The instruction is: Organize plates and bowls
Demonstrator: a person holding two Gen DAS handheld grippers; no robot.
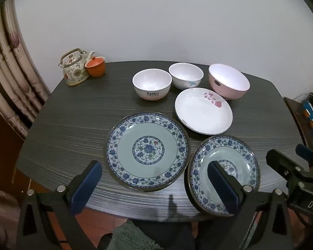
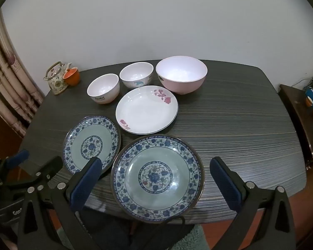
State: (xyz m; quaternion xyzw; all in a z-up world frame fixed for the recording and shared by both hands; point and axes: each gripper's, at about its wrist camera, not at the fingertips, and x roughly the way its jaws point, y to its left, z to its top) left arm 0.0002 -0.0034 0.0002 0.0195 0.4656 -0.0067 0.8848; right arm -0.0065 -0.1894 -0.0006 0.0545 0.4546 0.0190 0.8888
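Note:
Two blue-patterned plates lie at the front of the dark table [image 1: 73, 125]: the left one [image 1: 147, 151] [image 2: 91, 143] and the right one [image 1: 223, 175] [image 2: 156, 177]. Behind them sits a white plate with pink flowers [image 1: 203, 111] [image 2: 147, 109]. At the back stand a "Rabbit" bowl [image 1: 152, 86] [image 2: 103, 88], a white bowl with a blue motif [image 1: 185, 76] [image 2: 136, 75] and a larger pink bowl [image 1: 228, 81] [image 2: 181, 74]. My left gripper [image 1: 154, 164] [image 2: 36, 158] hovers open over the left plate. My right gripper [image 2: 155, 160] [image 1: 290, 154] hovers open over the right plate, holding nothing.
A floral teapot [image 1: 75, 66] [image 2: 56, 78] and an orange lidded cup [image 1: 95, 66] [image 2: 72, 76] stand at the back left corner. A curtain [image 1: 14, 66] hangs at left. A side shelf [image 2: 302, 114] with items stands to the right. The wall is close behind the table.

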